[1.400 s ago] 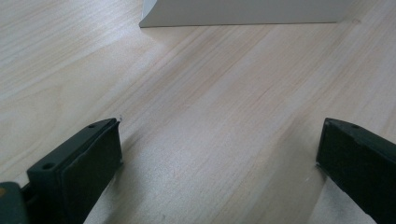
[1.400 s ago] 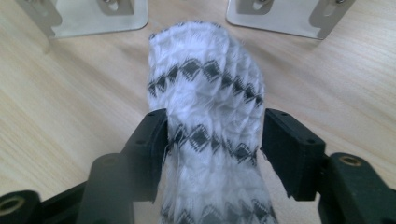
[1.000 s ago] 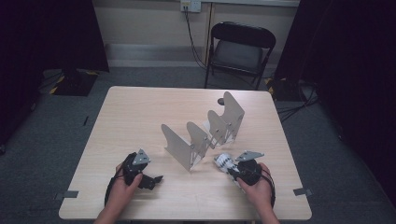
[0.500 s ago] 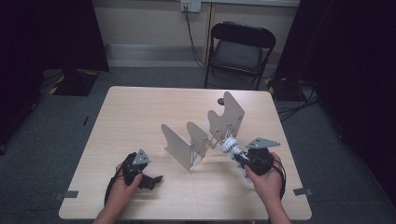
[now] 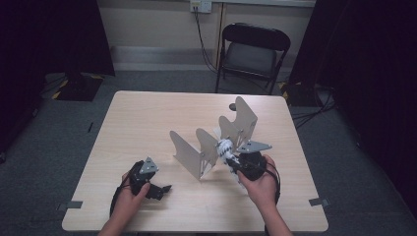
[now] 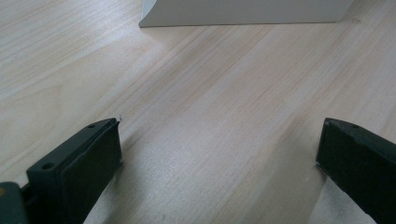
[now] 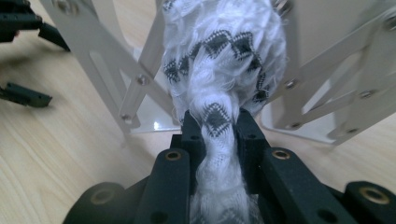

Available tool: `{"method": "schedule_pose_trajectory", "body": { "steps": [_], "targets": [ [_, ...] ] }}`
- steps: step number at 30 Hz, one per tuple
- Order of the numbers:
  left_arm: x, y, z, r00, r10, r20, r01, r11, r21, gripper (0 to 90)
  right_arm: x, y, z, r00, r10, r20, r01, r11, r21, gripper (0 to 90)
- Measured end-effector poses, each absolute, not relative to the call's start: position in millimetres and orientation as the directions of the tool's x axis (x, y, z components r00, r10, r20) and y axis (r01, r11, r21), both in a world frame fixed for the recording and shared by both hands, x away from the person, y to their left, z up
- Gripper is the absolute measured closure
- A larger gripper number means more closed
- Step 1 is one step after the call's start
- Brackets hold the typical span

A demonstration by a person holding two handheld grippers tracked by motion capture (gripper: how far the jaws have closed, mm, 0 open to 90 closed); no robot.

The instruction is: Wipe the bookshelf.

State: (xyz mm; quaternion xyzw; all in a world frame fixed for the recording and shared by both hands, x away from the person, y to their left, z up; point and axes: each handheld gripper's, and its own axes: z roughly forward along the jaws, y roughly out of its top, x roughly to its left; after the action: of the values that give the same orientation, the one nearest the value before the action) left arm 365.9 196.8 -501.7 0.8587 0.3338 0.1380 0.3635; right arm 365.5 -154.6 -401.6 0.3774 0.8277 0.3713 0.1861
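I have the right claw [image 7: 215,125] closed tight on a white knitted cloth [image 7: 219,65] with a dark diamond pattern, probably a sock or a small towel rolled together. The jaws pinch it near its lower end, and the thick part bulges out above them. In the high view the cloth [image 5: 224,147] is lifted off the bench [image 5: 147,123], right at the near side of the folding metal rack [image 5: 216,140], between two of its upright plates.

My judgement on handling: this cloth is very light and soft, so it will not resist the claw, but it hangs and swings freely. It is not fragile and not slippery, since the fluffy knit gives good friction. The danger is more that loose threads catch on the rack's screws and thin edges. I think the best place to hold is the dense, bunched middle, not one loose layer, so it does not unroll.

The left claw [image 5: 156,188] rests low on the bench at the near left, jaws standing wide apart with nothing between them.
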Motion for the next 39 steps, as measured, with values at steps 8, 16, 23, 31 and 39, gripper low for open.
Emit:
{"method": "schedule_pose_trajectory", "body": {
  "steps": [8, 16, 23, 31, 39],
  "targets": [
    [366, 197, -502, 0.739, 0.674, -0.006, 0.473, -0.513, 0.717, 0.0, 371, -156, -435, -0.64, 0.768, -0.021, 0.54, 0.47, 0.699, 78.1],
    [366, 197, -502, 0.739, 0.674, -0.005, 0.472, -0.513, 0.717, 0.0, 372, -163, -470, -0.638, 0.77, 0.007, 0.593, 0.486, 0.642, 77.9],
    [366, 197, -502, 0.739, 0.673, -0.005, 0.473, -0.513, 0.717, 0.0, 364, -174, -469, -0.629, 0.777, 0.025, 0.595, 0.46, 0.659, 77.8],
    [366, 197, -502, 0.739, 0.673, -0.005, 0.472, -0.513, 0.716, 0.0, 359, -189, -401, -0.605, 0.796, -0.026, 0.518, 0.419, 0.746, 77.8],
    [366, 197, -502, 0.74, 0.673, -0.005, 0.473, -0.514, 0.716, 0.0, 364, -155, -388, -0.658, 0.752, -0.036, 0.478, 0.454, 0.752, 77.6]
  ]
}}
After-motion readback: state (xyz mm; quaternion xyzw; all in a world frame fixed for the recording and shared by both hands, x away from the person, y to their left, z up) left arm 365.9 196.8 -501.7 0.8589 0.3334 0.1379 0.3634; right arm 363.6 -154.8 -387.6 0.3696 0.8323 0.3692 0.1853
